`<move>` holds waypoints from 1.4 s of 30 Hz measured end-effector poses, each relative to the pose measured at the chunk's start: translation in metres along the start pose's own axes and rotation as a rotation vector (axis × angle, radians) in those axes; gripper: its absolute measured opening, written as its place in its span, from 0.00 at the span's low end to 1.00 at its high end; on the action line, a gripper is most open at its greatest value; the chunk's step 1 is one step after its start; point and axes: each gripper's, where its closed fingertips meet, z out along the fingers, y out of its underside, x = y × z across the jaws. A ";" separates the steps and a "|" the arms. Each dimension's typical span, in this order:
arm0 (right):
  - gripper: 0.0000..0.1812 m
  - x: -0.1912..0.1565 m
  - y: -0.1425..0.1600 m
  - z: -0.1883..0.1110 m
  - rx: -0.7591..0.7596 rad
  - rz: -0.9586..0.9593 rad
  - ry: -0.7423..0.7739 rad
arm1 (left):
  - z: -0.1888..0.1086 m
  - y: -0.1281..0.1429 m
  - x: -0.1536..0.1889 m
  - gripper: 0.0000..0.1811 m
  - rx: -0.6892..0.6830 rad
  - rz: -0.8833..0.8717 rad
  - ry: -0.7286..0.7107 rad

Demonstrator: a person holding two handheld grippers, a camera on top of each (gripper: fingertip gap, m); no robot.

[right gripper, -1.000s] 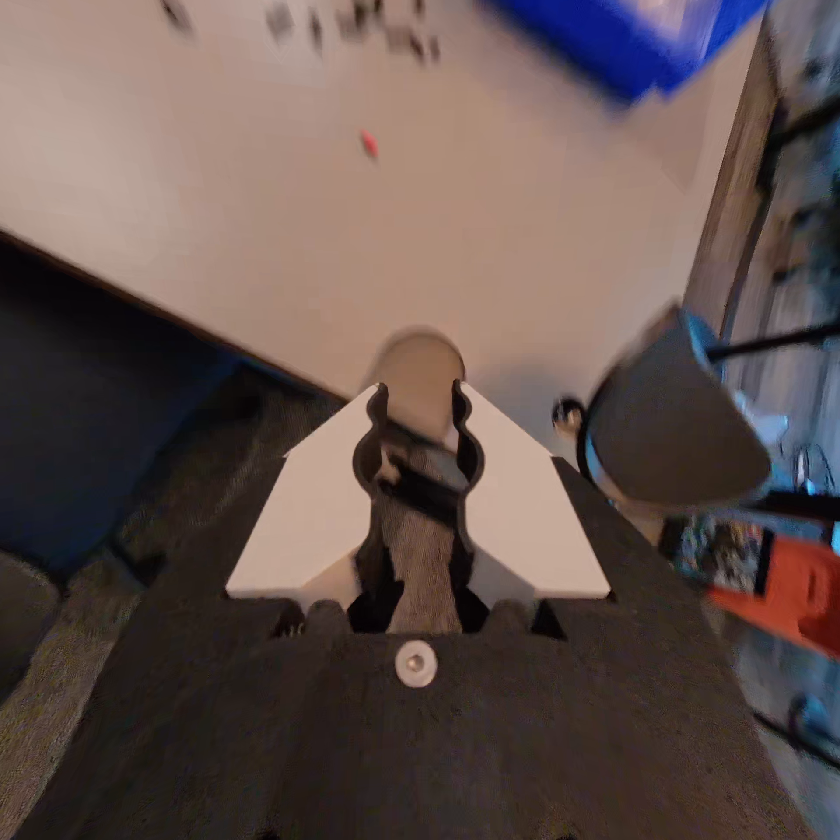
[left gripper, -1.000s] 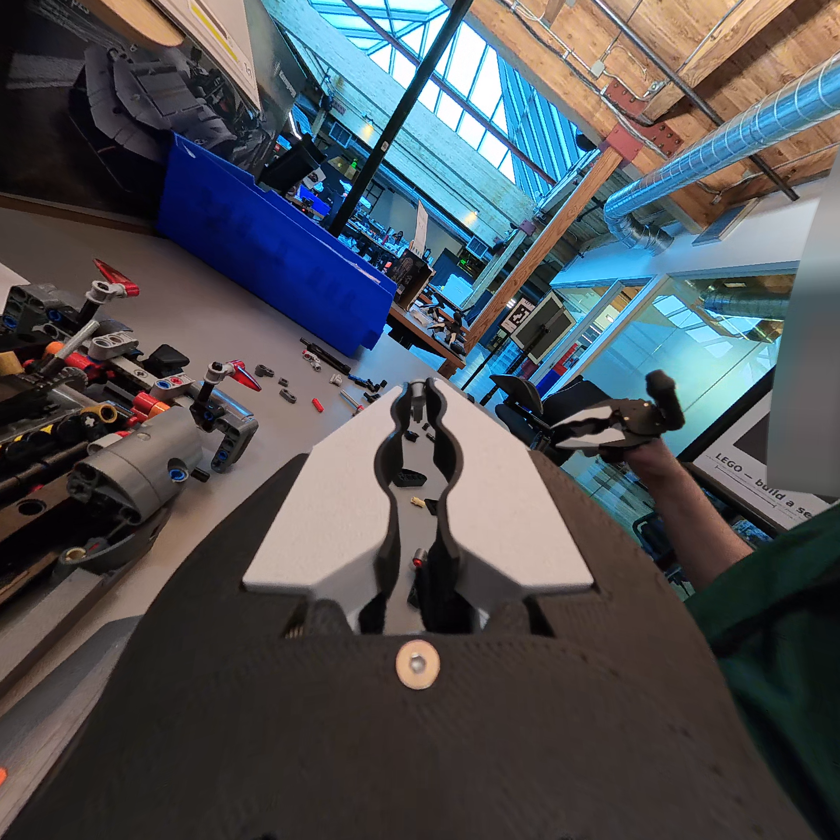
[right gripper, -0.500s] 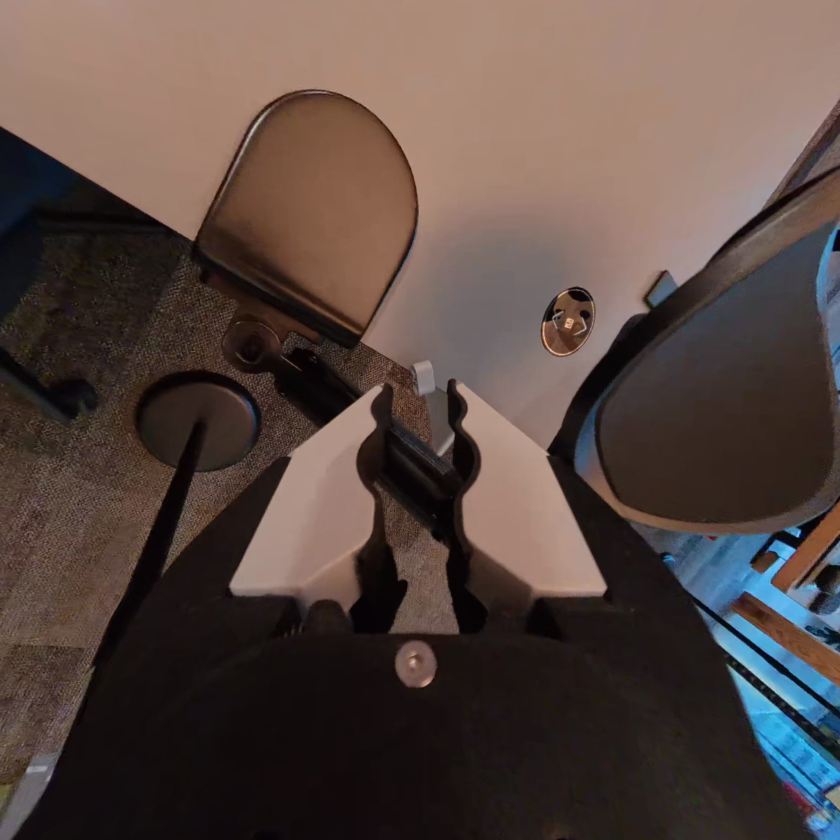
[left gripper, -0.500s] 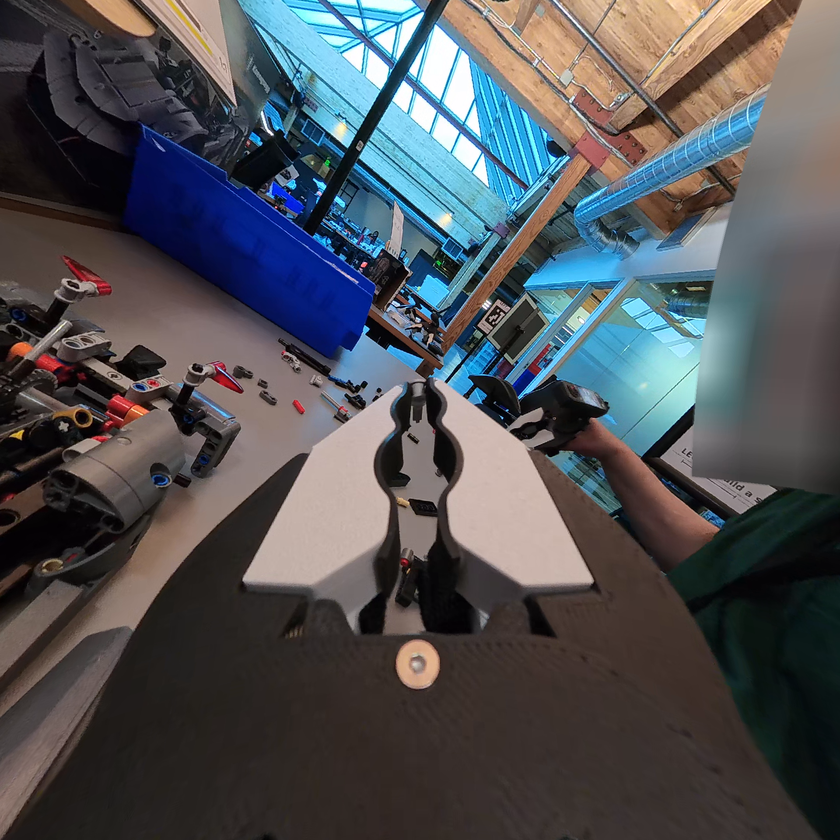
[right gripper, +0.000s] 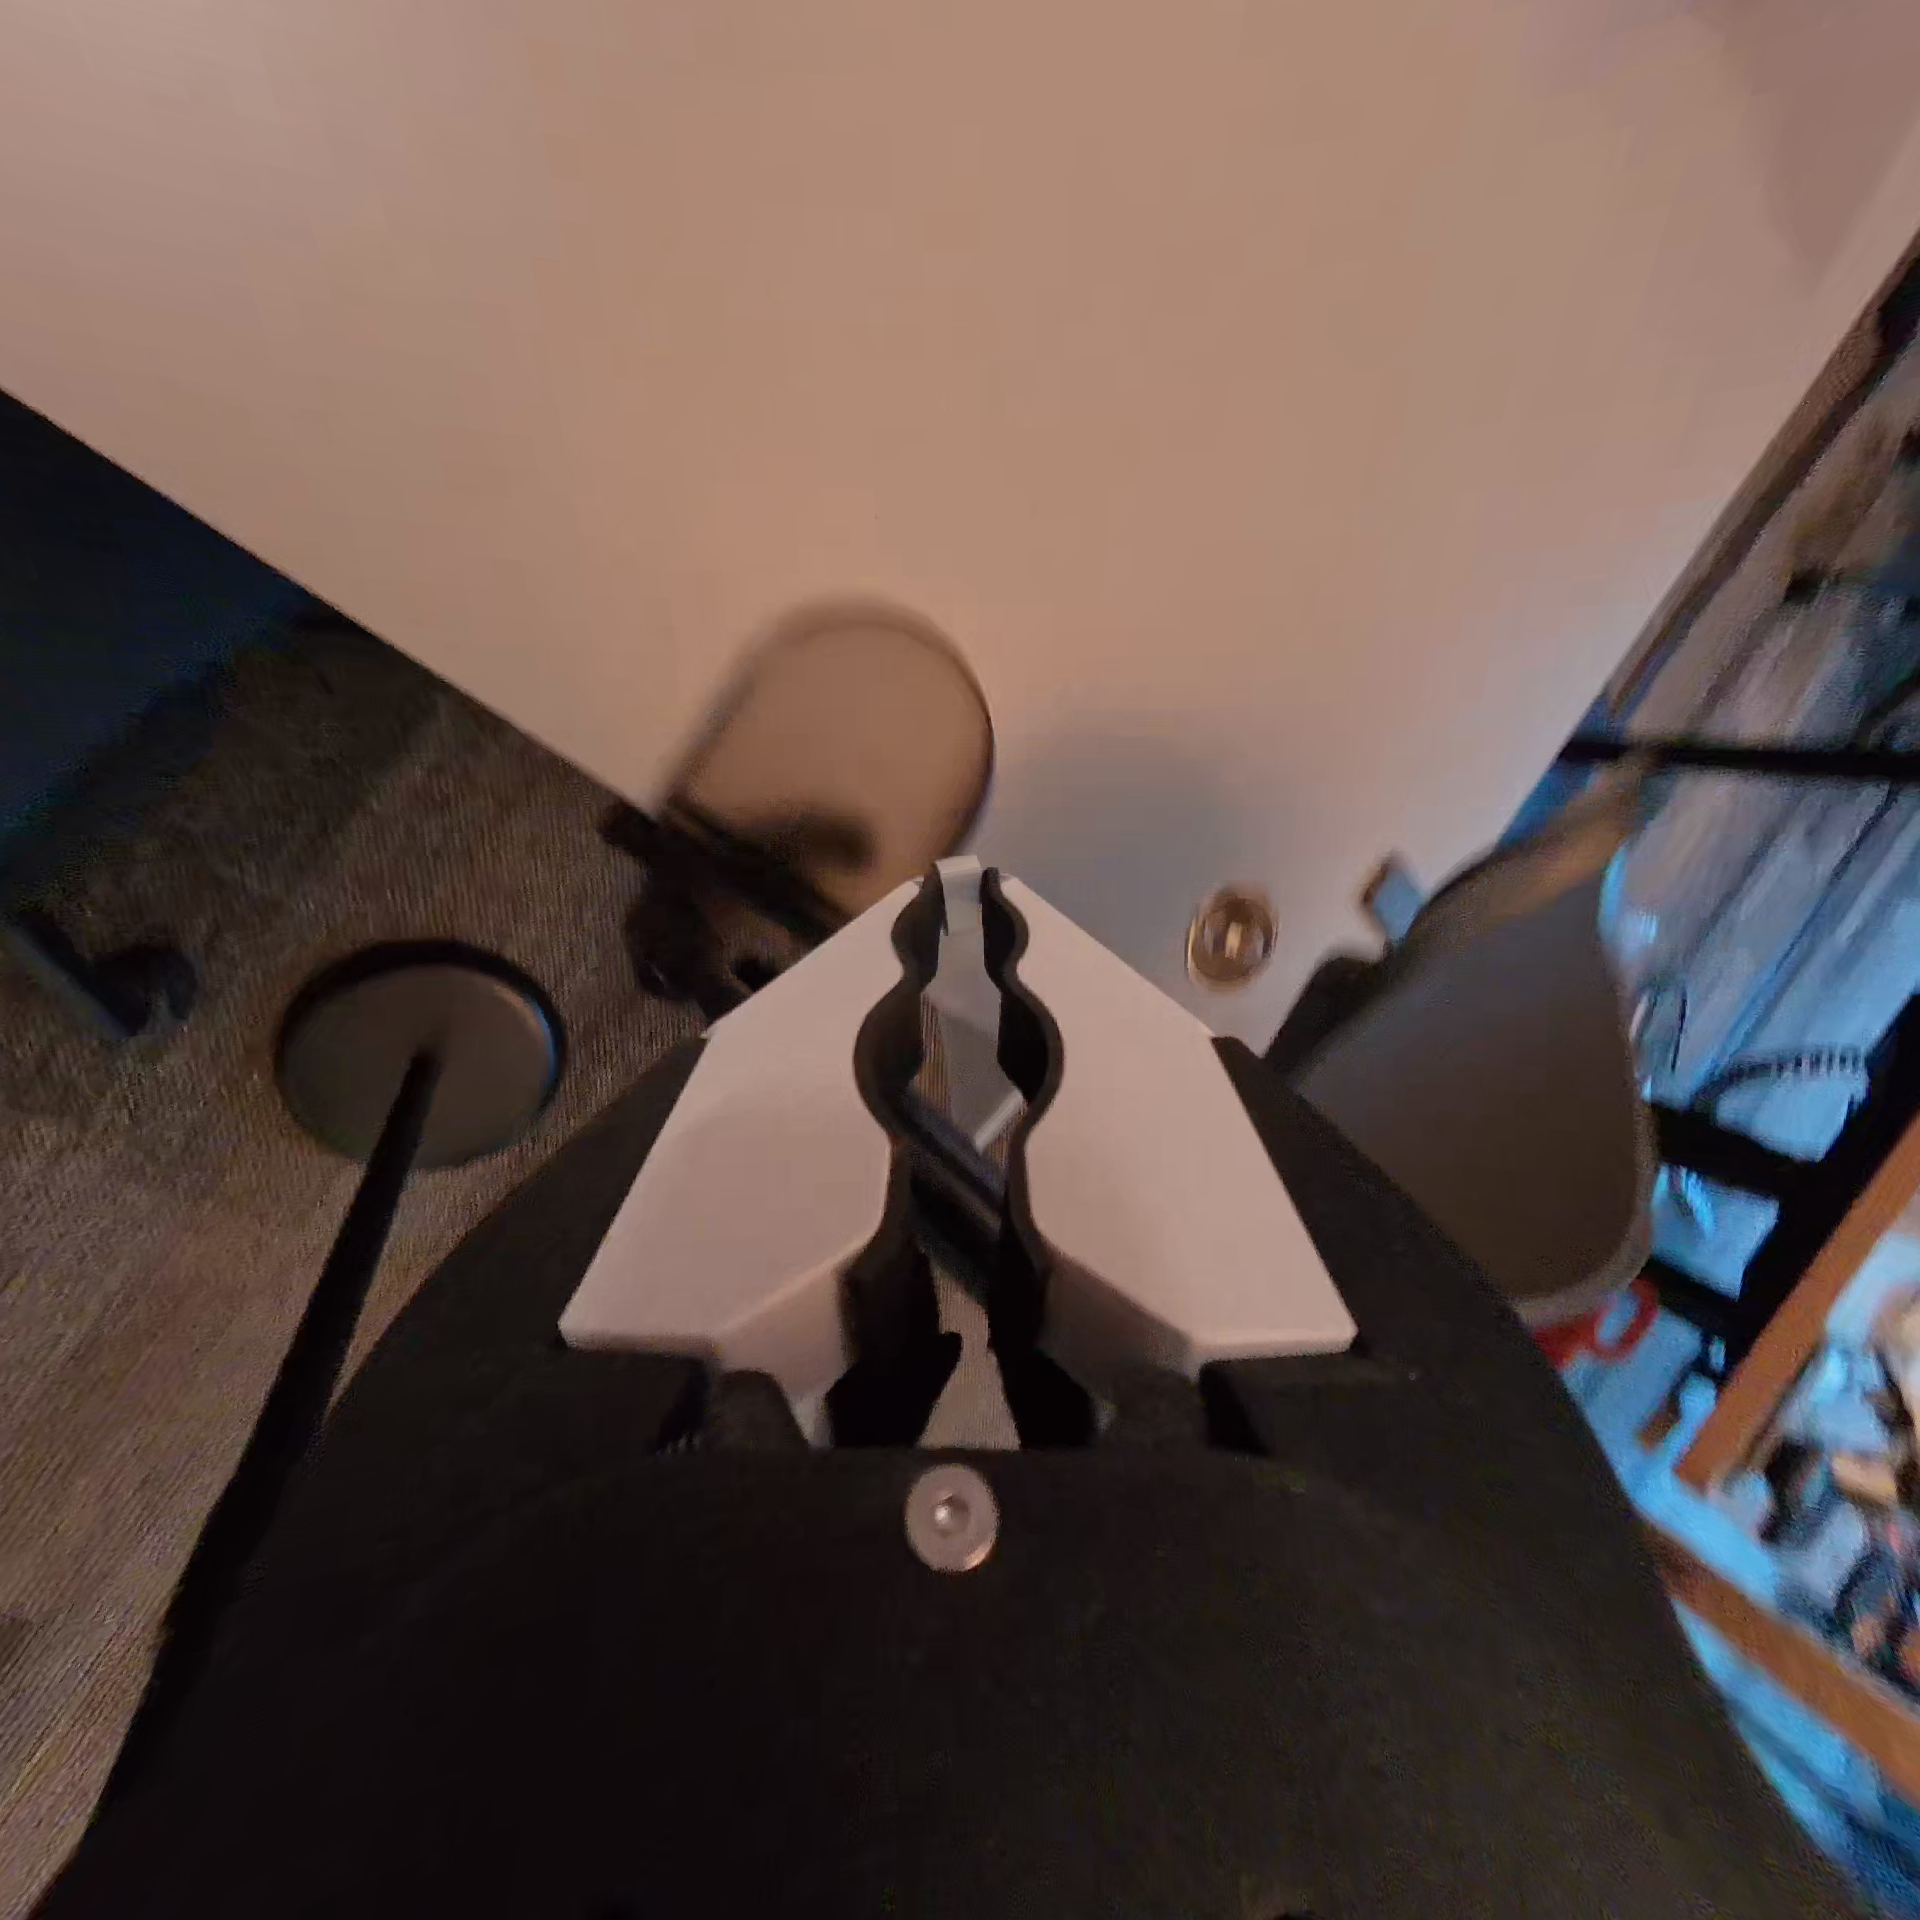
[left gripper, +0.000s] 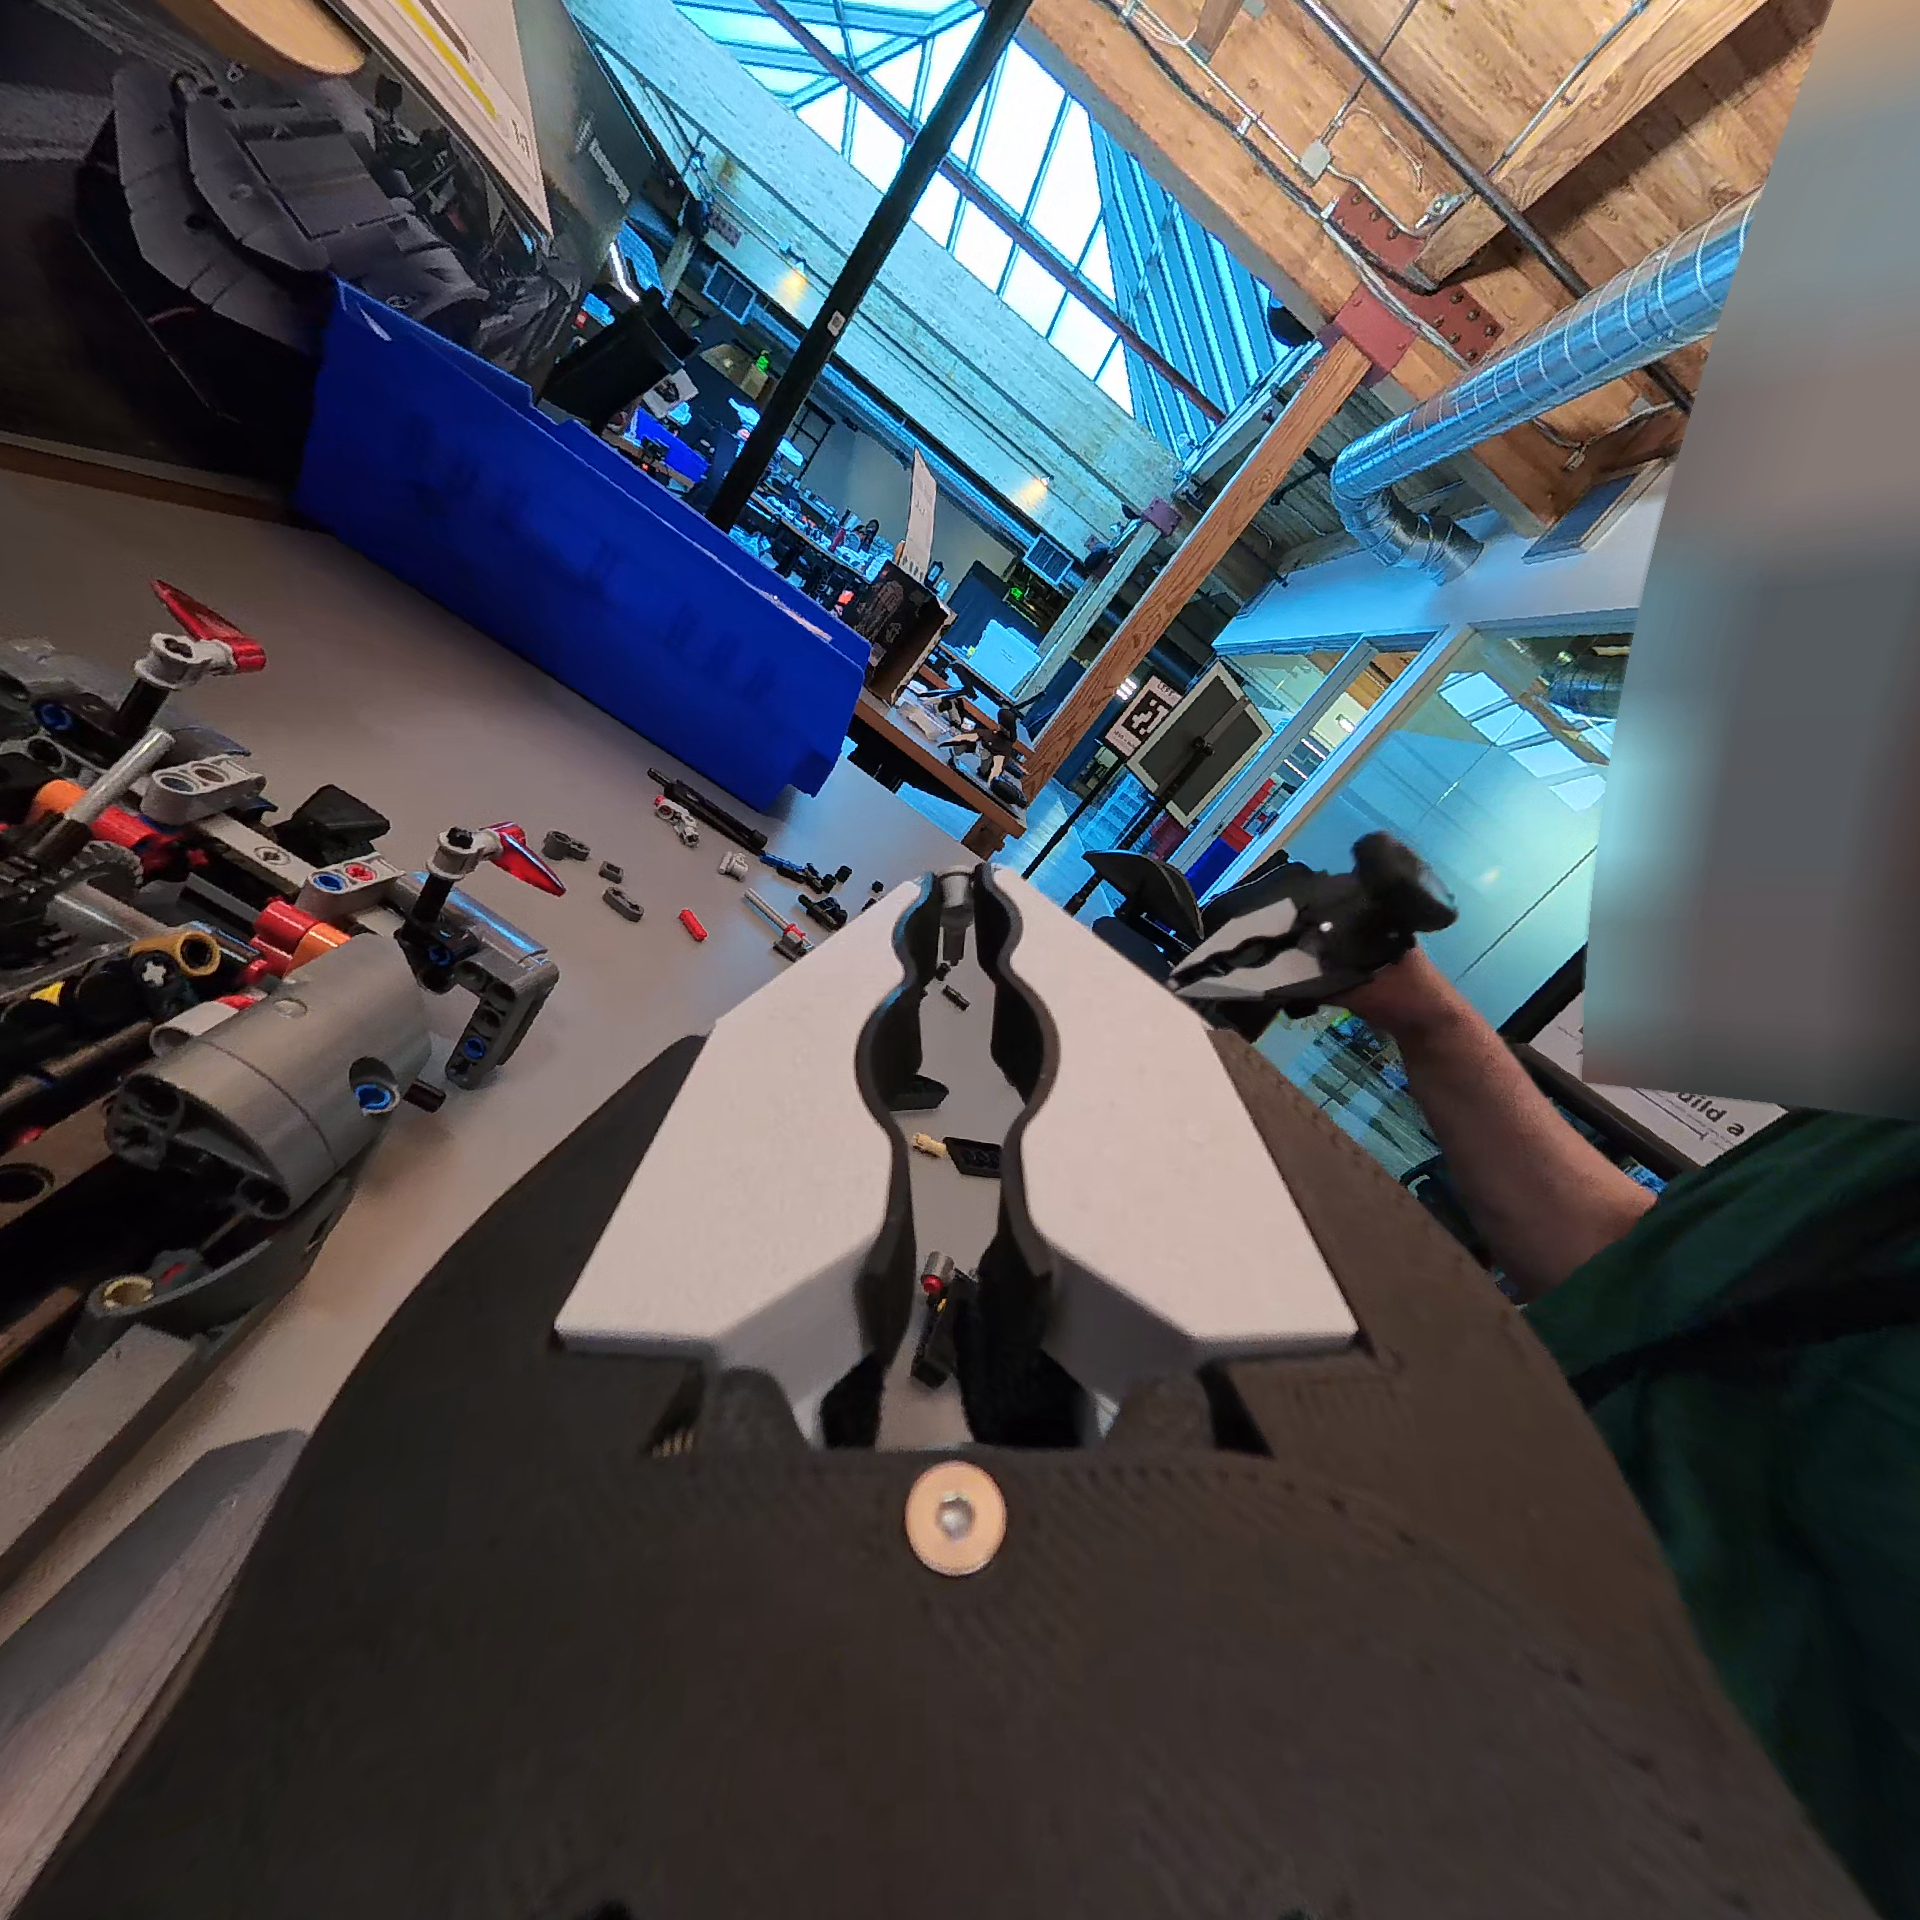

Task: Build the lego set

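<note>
My left gripper (left gripper: 954, 906) is shut on a small grey lego pin at its tips, held low over the grey table (left gripper: 436, 717). The partly built grey and black lego model (left gripper: 239, 1049) lies to its left. Small loose pieces (left gripper: 688, 923) lie scattered ahead. My right gripper (right gripper: 961, 883) is shut on a flat light grey lego piece (right gripper: 968, 966) that sticks out past its tips, with a black part behind it. It hangs over the table's edge and is blurred. It also shows in the left wrist view (left gripper: 1236, 961), in a hand off the table's right side.
A blue bin (left gripper: 582, 582) stands at the back of the table. In the right wrist view a dark rounded chair pad (right gripper: 831, 727) and a second dark seat (right gripper: 1475, 1091) sit by the table edge, over carpet (right gripper: 187, 935) with a round black base (right gripper: 416, 1049).
The right gripper swung from over the table to its edge above the floor and is still moving. In the left wrist view it drew nearer. The left gripper shifted only slightly.
</note>
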 end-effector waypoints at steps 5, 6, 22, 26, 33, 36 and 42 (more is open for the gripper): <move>0.03 -0.049 -0.135 -0.001 0.266 -0.198 -0.133 | 0.002 0.002 0.001 0.02 -0.017 0.012 0.002; 0.03 -0.057 -0.154 0.005 0.282 -0.235 -0.159 | 0.002 0.002 0.001 0.02 -0.015 0.014 0.003; 0.10 -0.098 -0.204 0.043 0.277 -0.218 -0.401 | 0.001 0.001 0.002 0.02 -0.012 -0.005 0.020; 0.10 -0.102 -0.188 0.045 0.252 -0.110 -0.381 | 0.001 0.002 0.002 0.02 -0.014 -0.007 0.021; 0.05 -0.115 -0.194 0.045 0.296 -0.048 -0.460 | 0.002 0.002 0.002 0.02 -0.018 -0.004 0.021; 0.03 -0.120 -0.201 0.045 0.313 -0.014 -0.493 | 0.002 0.002 0.002 0.02 -0.019 -0.004 0.021; 0.05 -0.099 -0.194 0.048 0.288 0.016 -0.429 | 0.003 0.002 0.003 0.02 -0.021 -0.004 0.022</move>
